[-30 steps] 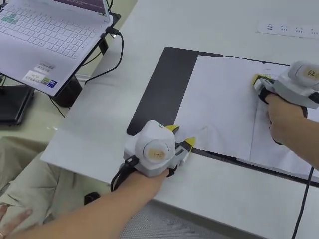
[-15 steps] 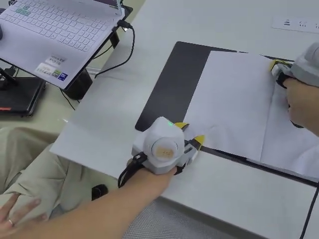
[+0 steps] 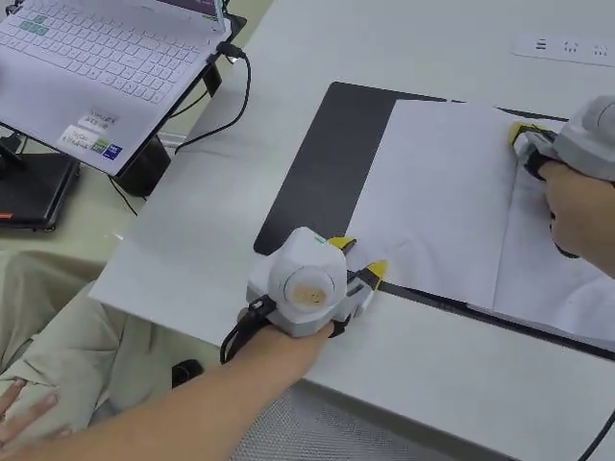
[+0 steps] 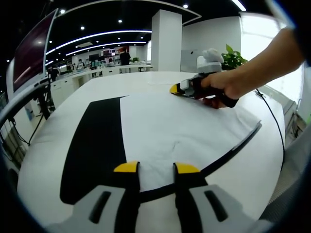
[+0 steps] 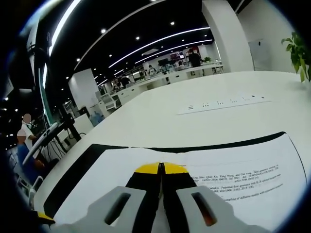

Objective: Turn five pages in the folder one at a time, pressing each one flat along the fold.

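One folder (image 3: 322, 168), black cover, lying open; its white page (image 3: 437, 197), faintly creased, has its near edge at the tips of the left gripper (image 3: 358, 256), jaws slightly apart, empty. Right gripper (image 3: 520, 135), jaws closed together, tips on the fold's far end. Advice: draw those tips steadily along the fold, left gripper steadying the page

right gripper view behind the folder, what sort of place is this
Probably a big open-plan office: long white desks in rows across the background, curved ceiling light strips, and a potted plant.
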